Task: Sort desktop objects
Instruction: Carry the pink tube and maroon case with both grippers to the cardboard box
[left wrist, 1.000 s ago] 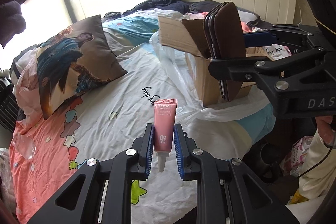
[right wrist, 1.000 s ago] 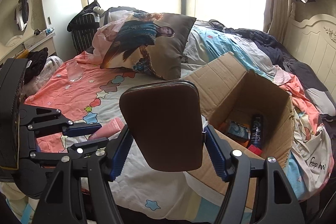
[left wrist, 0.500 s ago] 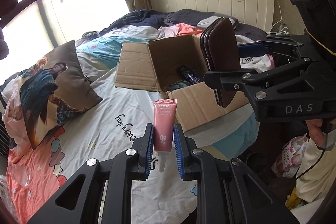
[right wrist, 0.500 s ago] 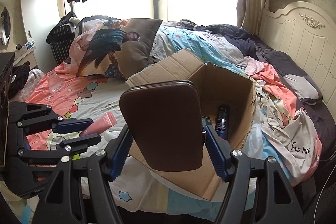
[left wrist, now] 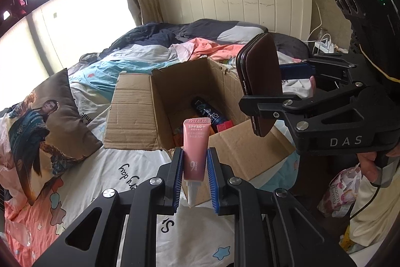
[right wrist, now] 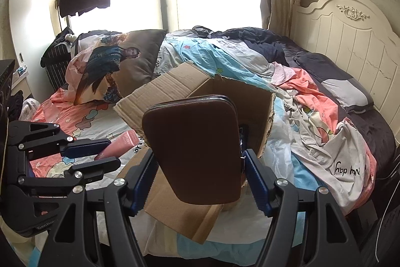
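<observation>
My left tongs [left wrist: 195, 179] pinch a pink sunscreen tube [left wrist: 195, 149], my right tongs [right wrist: 197, 175] clamp a brown wallet [right wrist: 195, 152], both just short of the cardboard box [left wrist: 160, 101] ahead, which already holds a dark bottle [left wrist: 207, 113].

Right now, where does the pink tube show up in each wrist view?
Left wrist: pink tube lower centre, clamped upright between the left gripper jaws.
Right wrist: pink tube at left, in that gripper.
Shared landmark: cardboard box just beyond it.
</observation>
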A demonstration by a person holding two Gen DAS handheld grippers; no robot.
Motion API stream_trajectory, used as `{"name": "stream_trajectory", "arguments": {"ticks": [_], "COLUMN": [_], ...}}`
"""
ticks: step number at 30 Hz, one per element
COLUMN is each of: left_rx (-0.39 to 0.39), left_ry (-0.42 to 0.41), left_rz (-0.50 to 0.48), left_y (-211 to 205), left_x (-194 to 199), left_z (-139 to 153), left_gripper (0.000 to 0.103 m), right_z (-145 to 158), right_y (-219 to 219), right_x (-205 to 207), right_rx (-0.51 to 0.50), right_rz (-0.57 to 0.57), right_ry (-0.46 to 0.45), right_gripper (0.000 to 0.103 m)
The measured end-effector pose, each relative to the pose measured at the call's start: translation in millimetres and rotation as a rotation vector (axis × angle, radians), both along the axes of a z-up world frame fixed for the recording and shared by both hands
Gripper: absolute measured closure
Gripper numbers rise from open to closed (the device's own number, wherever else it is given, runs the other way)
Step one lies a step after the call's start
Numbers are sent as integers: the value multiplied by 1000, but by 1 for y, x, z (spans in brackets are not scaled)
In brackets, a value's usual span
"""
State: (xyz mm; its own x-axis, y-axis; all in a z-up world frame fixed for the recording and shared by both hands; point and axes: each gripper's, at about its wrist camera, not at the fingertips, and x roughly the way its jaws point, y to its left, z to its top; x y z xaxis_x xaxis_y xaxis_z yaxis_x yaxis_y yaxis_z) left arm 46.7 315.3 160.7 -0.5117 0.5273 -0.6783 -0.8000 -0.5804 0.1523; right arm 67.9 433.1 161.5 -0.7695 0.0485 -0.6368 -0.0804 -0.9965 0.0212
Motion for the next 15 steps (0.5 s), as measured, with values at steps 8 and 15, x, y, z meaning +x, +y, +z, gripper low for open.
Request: {"name": "stream_trajectory", "arguments": {"ticks": [8, 15], "left_rx": [7, 7], "left_ry": [8, -24], "left_rz": [-31, -13], "left_y": [24, 36], "left_x": [-8, -31], "left_z": [5, -5], "left_gripper": [84, 84], "right_z": [-3, -6], "right_y": [16, 26], "right_x": [-9, -23], "right_rx": [-3, -12], "right_rz": [-12, -8], "right_ry": [3, 3], "right_gripper": [38, 38]}}
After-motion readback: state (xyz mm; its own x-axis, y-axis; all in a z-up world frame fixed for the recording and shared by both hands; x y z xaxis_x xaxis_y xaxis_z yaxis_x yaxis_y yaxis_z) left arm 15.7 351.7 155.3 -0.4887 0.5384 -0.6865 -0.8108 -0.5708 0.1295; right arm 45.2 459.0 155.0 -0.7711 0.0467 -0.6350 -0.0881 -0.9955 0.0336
